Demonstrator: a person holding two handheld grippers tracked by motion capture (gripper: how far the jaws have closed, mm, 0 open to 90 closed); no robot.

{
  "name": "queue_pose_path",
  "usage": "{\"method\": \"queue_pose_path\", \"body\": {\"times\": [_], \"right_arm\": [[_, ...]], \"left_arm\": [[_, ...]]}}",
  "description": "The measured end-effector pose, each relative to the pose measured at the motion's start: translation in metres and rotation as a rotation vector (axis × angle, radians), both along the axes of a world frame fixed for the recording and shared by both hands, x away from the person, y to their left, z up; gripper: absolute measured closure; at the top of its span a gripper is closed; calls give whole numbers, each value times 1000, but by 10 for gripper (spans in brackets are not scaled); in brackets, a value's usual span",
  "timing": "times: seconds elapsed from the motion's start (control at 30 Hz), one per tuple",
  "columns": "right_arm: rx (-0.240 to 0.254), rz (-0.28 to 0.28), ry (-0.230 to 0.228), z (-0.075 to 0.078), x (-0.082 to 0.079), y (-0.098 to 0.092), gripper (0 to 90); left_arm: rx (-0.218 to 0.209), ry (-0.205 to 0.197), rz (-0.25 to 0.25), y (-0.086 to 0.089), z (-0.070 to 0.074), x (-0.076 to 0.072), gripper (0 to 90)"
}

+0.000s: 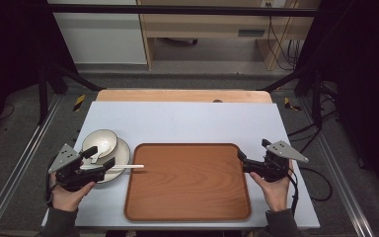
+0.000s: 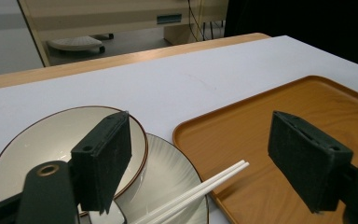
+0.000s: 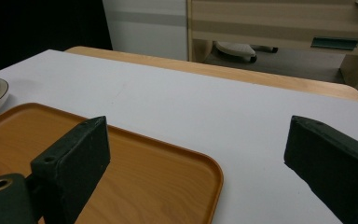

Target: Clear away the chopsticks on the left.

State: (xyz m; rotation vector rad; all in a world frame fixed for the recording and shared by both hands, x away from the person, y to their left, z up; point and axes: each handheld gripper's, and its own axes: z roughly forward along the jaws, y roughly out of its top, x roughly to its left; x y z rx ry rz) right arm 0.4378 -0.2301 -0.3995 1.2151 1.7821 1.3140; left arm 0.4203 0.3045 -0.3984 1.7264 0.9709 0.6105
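From the high view, the left hand-held gripper point(image 1: 101, 158) hangs wide open over a bowl point(image 1: 100, 142) stacked on a plate point(image 1: 122, 158), with white chopsticks point(image 1: 113, 167) lying across plate and tray point(image 1: 187, 197); it grips nothing. The right hand-held gripper point(image 1: 240, 157) is open at the tray's right rim. The left gripper view adds the bowl's brown rim point(image 2: 37, 122). The right gripper view shows spread jaws above tray corner point(image 3: 212, 170) and bench point(image 3: 168, 107).
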Motion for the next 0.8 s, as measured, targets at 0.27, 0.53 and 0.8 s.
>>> {"method": "queue_pose_path", "body": {"times": [0.27, 0.53, 0.8], "right_arm": [[-5, -6, 16, -2, -2, -1, 69], [-14, -6, 27, -3, -2, 1, 70], [-32, 11, 36, -5, -1, 9, 71]], "left_arm": [[26, 14, -14, 9, -2, -8, 180], [48, 36, -30, 21, -11, -20, 170], [91, 80, -34, 35, -25, -25, 187]]}}
